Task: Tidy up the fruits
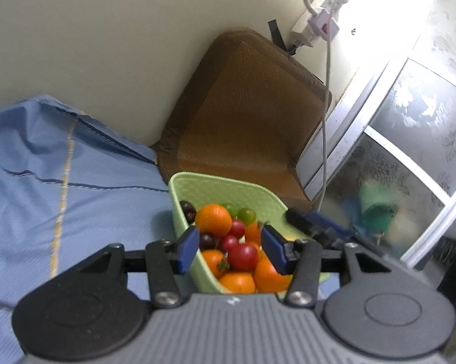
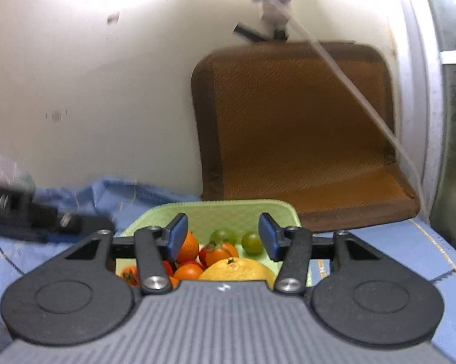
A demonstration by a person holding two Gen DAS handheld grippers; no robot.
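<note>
From the left wrist camera, the left gripper (image 1: 230, 247) hangs over a pale green plastic basket with a dimpled inner wall (image 1: 228, 189), its blue-padded fingers (image 1: 187, 250) spread wide with nothing between them. The basket sits on a blue bedsheet with thin dark and yellow stripes (image 1: 61, 182) and is heaped with fruit: a large round orange (image 1: 213, 220), a red tomato (image 1: 242, 256), a dark purple plum-like fruit (image 1: 187, 209) against the left wall and a small green round fruit (image 1: 246, 214) toward the far side. The left finger hangs just outside the basket's near-left rim; the right finger is over the fruit. Behind the basket a brown woven seat cushion (image 1: 252, 106) leans against the cream wall, near the far rim. To the left the sheet lies open and rumpled. At the right rim the right gripper (image 1: 312, 227) shows as a dark, blurred shape.

From the right wrist camera, the right gripper (image 2: 222, 236) also stands wide apart and empty above the same basket (image 2: 224, 209). Below it lie a big yellow-orange citrus (image 2: 237, 270), small orange persimmon-like fruits (image 2: 217, 254) and two green ones (image 2: 252, 242). The cushion (image 2: 297, 127) stands just behind the far rim. Bare sheet (image 2: 410, 248) lies to the right; the left gripper (image 2: 45, 221), blurred, is at the left edge of the basket.
</note>
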